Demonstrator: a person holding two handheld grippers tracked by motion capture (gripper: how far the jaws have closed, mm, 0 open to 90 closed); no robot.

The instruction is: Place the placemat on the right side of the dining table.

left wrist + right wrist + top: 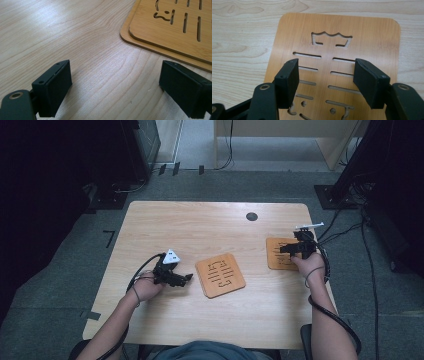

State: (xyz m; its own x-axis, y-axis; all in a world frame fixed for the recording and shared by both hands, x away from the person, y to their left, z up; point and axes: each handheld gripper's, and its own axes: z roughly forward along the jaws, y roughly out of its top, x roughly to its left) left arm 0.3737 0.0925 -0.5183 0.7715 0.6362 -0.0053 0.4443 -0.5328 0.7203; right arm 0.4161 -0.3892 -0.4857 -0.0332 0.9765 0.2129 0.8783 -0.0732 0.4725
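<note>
Up close, right tool (325,81) apart above slotted wooden mat (372,37); left tool (115,92) apart too.

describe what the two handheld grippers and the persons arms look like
Both grippers, left gripper and right gripper, are black with two flat rectangular pads. A grey three-cornered plate tops the left one. Black cables trail along bare forearms; a band circles each wrist.

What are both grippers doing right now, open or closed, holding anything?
Left gripper: open, nothing between its fingers, beside the stacked coasters.
Right gripper: open over the single coaster, not gripping it.
</note>
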